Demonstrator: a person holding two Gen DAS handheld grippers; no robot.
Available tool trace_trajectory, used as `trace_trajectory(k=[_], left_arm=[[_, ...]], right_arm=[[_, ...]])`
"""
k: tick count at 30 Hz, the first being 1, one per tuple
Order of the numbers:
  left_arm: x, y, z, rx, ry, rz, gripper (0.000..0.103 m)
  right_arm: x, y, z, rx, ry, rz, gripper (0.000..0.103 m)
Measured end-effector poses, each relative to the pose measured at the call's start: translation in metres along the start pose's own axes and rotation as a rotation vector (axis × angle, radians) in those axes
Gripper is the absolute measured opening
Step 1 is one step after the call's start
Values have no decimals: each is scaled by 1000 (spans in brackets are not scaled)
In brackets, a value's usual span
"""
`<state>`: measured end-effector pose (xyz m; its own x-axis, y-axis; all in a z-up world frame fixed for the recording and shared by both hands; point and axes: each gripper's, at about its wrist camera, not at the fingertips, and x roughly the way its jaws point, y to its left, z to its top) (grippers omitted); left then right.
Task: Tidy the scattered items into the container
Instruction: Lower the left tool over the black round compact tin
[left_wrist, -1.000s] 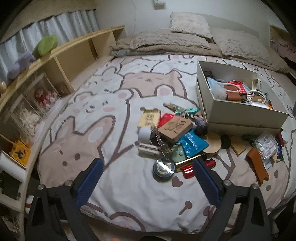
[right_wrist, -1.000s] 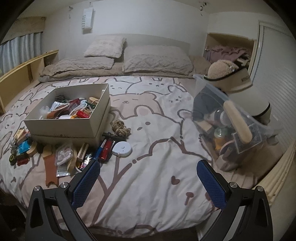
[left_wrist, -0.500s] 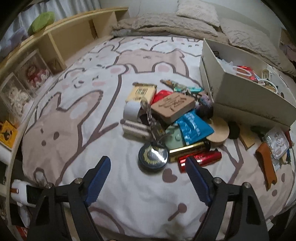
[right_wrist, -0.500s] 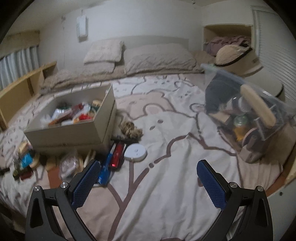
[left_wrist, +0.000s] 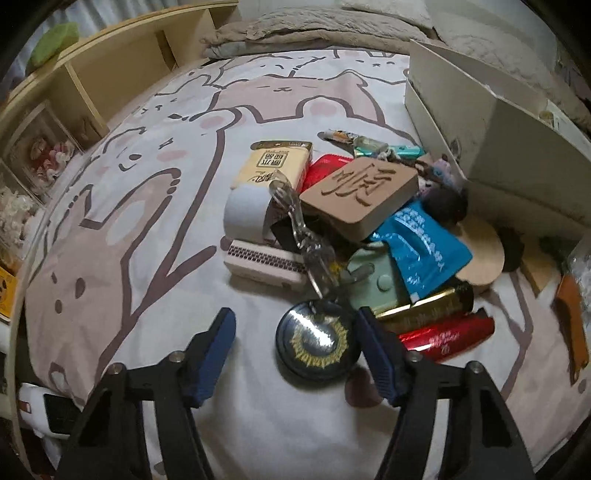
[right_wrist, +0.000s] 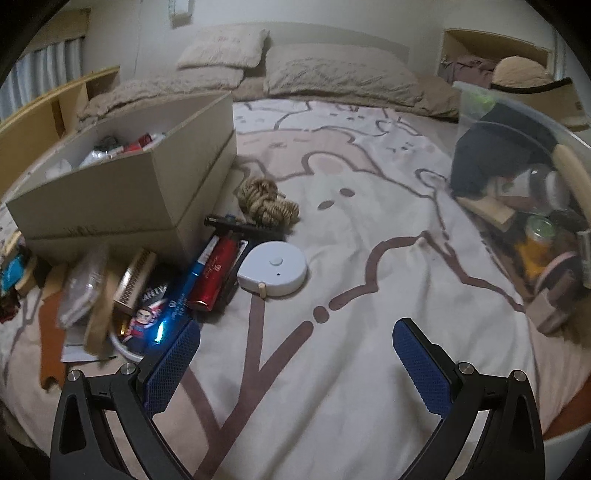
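A white cardboard box (left_wrist: 509, 155) holding several items stands on the bed; it also shows in the right wrist view (right_wrist: 122, 192). My left gripper (left_wrist: 295, 332) is open, low over a pile: a round black tin (left_wrist: 317, 345) lies between its fingers, near the right finger. Beyond lie a wooden block (left_wrist: 364, 194), a blue sachet (left_wrist: 424, 243) and a red tube (left_wrist: 448, 334). My right gripper (right_wrist: 291, 339) is open and empty over bare bedspread. Ahead of it lie a white round tape measure (right_wrist: 273, 267), a red tube (right_wrist: 218, 273) and a rope knot (right_wrist: 266, 203).
A wooden shelf unit (left_wrist: 74, 96) runs along the bed's left side. A clear plastic bin (right_wrist: 524, 192) full of things stands at the right edge of the bed. Pillows (right_wrist: 332, 74) lie at the head. Bare bedspread (right_wrist: 369, 258) lies between box and bin.
My left gripper has come down and forward to the pile; the black tin now sits between its fingers. My right gripper has moved lower and closer to the tape measure.
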<state>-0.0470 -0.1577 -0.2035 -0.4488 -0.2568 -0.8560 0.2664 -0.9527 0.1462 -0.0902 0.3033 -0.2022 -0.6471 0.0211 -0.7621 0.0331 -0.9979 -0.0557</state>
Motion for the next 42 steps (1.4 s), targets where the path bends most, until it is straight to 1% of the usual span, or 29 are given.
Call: trace_trajectory(k=[1,3,7,10,13,17,21,26,27,28,30,34,36,38,39,40,41,42], left_arm=[[0,0,1,6,2,-11,57],[0,-2,2,16,0,-17,55],[-2,-6,0,25,-12,-46,44],[-4,-6,-3,30,-28,-51,44],[-3,-1,-5,5,-33,-77,44],[-2,3,-7,-20,-36,-101,44],[-5,2,-14,3,-52,-112,44],[-9,-2,-19,34,-64,-101,44],[-9,-2,-18,33,-60,-102,45],[-9,-2,-18,30,-51,-109,51],[-6,-2,-19,18,-21,-134,57],[1,-6,-27,16,16,-132,59],[3,-9,-29,27,7,-119,60],[3,-12,-29,40,-3,-88,69],[5,-12,-29,38,-2,-62,82],[8,-11,-29,33,5,-37,97],[11,-9,-29,22,15,-21,101],[15,-6,-29,-1,28,-24,103]], right_arm=[[4,1,0,-10,4,3,103],[11,2,1,-35,13,14,103],[25,5,3,-67,28,52,103],[35,7,2,-80,44,82,103],[48,11,0,-102,72,99,103],[53,10,-1,-108,79,119,103],[52,10,-3,-121,88,121,103],[57,10,-3,-140,100,113,103],[58,11,-3,-148,104,112,103],[60,11,-2,-155,109,111,103],[63,11,0,-163,118,114,103],[66,11,2,-169,130,127,103],[64,12,0,-174,113,119,103],[59,15,-2,-183,78,99,103],[57,16,-2,-187,63,90,103],[54,17,-2,-190,46,82,98],[52,17,-1,-189,32,80,94],[51,17,0,-186,23,81,90]])
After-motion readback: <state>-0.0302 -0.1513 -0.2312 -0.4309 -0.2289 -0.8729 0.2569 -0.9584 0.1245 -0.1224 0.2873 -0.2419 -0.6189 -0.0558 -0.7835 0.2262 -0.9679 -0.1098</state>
